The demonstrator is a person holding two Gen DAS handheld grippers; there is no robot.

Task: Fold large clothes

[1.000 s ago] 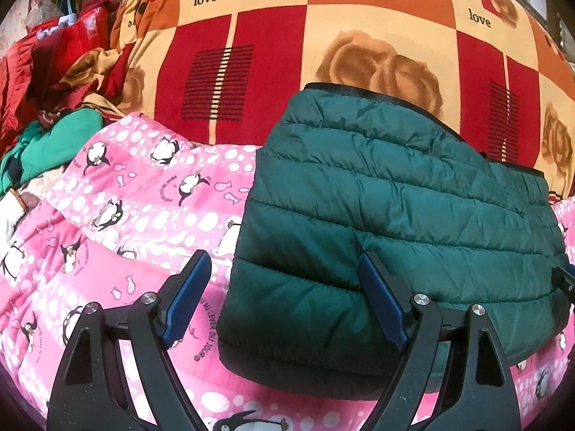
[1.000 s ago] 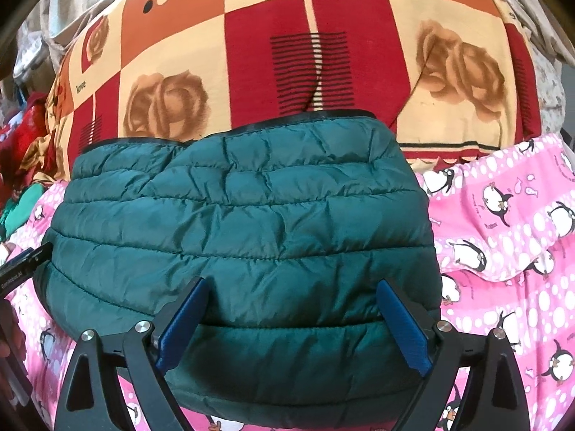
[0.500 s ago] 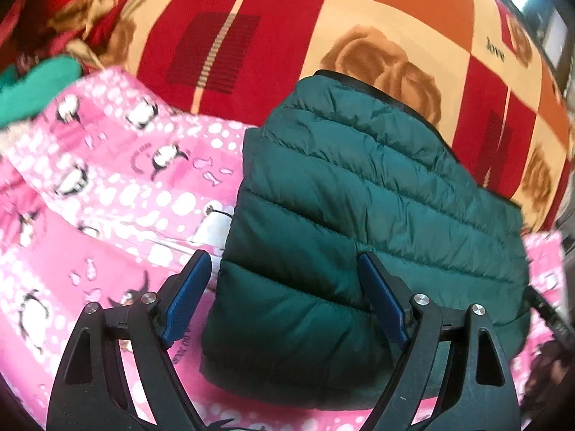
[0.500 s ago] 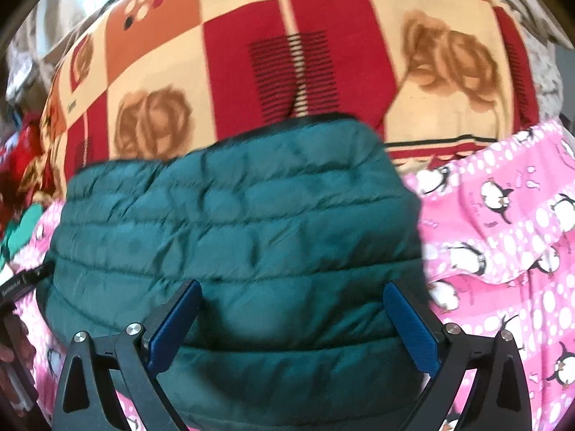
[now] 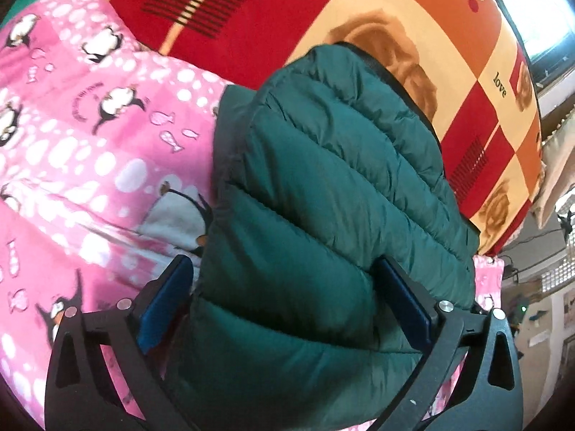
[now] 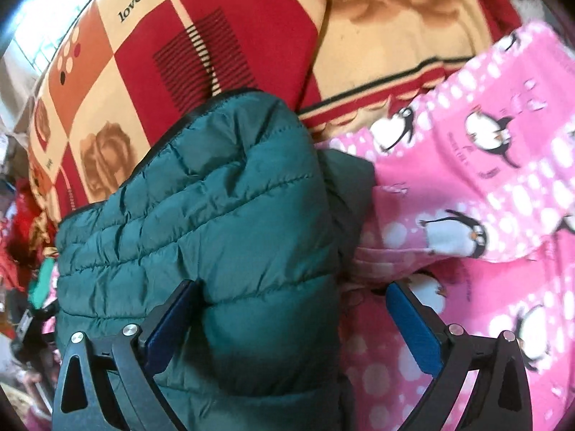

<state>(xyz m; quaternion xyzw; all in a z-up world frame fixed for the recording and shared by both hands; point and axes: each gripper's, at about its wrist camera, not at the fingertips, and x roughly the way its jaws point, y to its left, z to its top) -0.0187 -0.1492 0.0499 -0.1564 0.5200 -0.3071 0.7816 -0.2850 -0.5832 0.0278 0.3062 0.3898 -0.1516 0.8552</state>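
A dark green quilted puffer jacket (image 5: 323, 194) lies folded into a thick block on a pink penguin-print blanket (image 5: 90, 136). My left gripper (image 5: 284, 301) hovers close over the jacket's left end. Its jaws are opening and stand wide: one blue pad (image 5: 161, 305) is just off the jacket's edge, the other (image 5: 406, 305) rests against the quilting. My right gripper (image 6: 293, 323) straddles the jacket's (image 6: 215, 215) right end the same way. Its jaws are opening too, with one pad (image 6: 172, 319) on the jacket and the other pad (image 6: 413, 330) over the pink blanket (image 6: 485, 197).
A red, orange and cream checked blanket (image 5: 359, 10) with rose prints and the word "love" covers the bed behind the jacket. Red and green clothes (image 6: 32, 248) are heaped at the far left of the right wrist view. Room clutter shows past the bed's edge (image 5: 539, 287).
Both grippers have come down closer to the jacket and rolled, so the scene now looks tilted. Each has shifted toward its own end of the jacket, and both pairs of jaws have widened.
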